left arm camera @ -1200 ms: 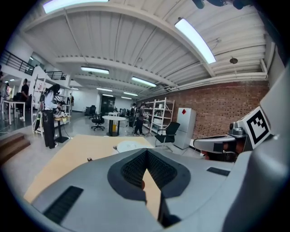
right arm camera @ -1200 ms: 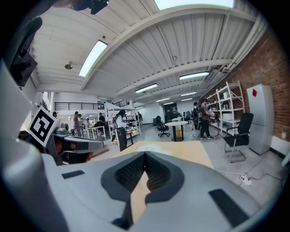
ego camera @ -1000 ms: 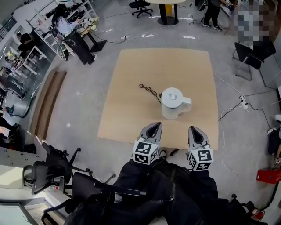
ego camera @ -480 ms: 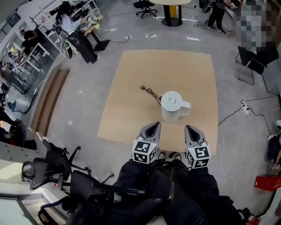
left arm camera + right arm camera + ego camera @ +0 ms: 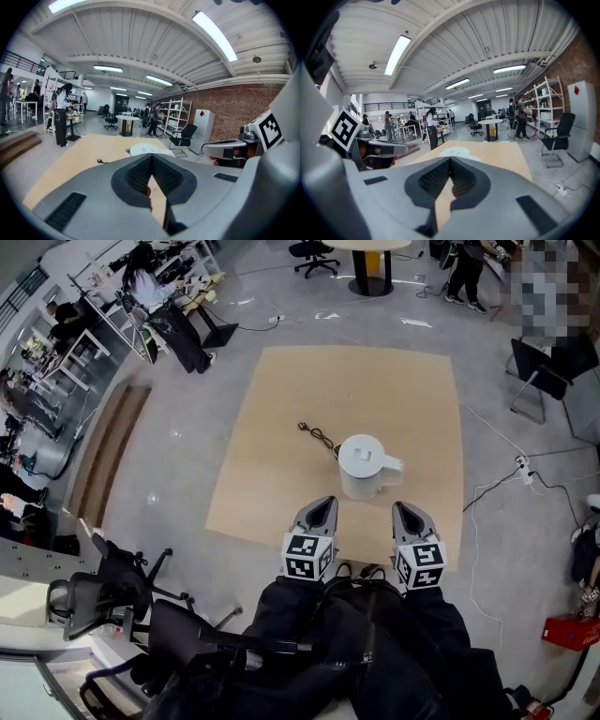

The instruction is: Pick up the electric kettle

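A white electric kettle (image 5: 364,465) stands upright on the light wooden table (image 5: 309,381), lid on, handle turned to the right. Its black cord (image 5: 317,435) trails off to the left behind it. My left gripper (image 5: 325,502) and right gripper (image 5: 402,508) hover side by side over the table's near edge, just short of the kettle and either side of it, touching nothing. In the left gripper view the gripper (image 5: 151,157) has its jaws together and empty, with the kettle's lid (image 5: 144,149) just beyond. The right gripper (image 5: 450,160) is likewise shut, with the lid (image 5: 454,151) ahead.
The person's dark-trousered legs (image 5: 361,643) fill the near foreground. Black office chairs (image 5: 103,601) stand at the lower left, another chair (image 5: 539,362) at the right. Cables (image 5: 497,474) run over the grey floor right of the table. People and racks (image 5: 150,296) are far left.
Both grippers have edged a little forward toward the kettle. The kettle and its cord have not moved on the table.
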The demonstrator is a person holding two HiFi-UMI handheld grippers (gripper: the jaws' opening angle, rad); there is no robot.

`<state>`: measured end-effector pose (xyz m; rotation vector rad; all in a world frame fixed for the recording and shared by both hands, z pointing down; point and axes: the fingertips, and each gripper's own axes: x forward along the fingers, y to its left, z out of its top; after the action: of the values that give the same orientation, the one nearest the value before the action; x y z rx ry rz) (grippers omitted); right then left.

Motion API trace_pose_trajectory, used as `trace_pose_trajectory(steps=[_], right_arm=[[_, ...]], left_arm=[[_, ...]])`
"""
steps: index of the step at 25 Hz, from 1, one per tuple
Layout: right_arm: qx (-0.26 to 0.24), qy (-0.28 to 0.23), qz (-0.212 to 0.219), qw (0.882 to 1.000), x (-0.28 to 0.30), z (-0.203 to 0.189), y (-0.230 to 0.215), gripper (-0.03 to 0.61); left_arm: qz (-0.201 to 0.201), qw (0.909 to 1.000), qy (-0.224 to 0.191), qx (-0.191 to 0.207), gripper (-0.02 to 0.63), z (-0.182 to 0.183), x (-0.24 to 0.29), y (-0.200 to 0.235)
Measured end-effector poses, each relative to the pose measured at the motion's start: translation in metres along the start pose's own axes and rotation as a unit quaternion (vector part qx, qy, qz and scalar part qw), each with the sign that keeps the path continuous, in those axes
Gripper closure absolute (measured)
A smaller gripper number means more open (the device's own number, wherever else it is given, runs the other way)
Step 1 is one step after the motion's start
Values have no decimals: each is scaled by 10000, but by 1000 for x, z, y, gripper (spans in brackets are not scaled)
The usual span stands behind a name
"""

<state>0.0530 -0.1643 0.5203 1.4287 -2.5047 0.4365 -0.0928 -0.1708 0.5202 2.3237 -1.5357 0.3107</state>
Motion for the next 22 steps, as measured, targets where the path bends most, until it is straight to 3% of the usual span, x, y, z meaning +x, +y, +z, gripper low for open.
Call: trace_pose_trajectory(steps=[14,22], right_arm=[[176,541,-202,9982,22,-42,-25,575],[174,526,-445,9975,37,-38,-42,575]], left_arm=[[130,9989,342,-294,614,-28,27,18],[233,9979,445,-418,614,-33,40,35]])
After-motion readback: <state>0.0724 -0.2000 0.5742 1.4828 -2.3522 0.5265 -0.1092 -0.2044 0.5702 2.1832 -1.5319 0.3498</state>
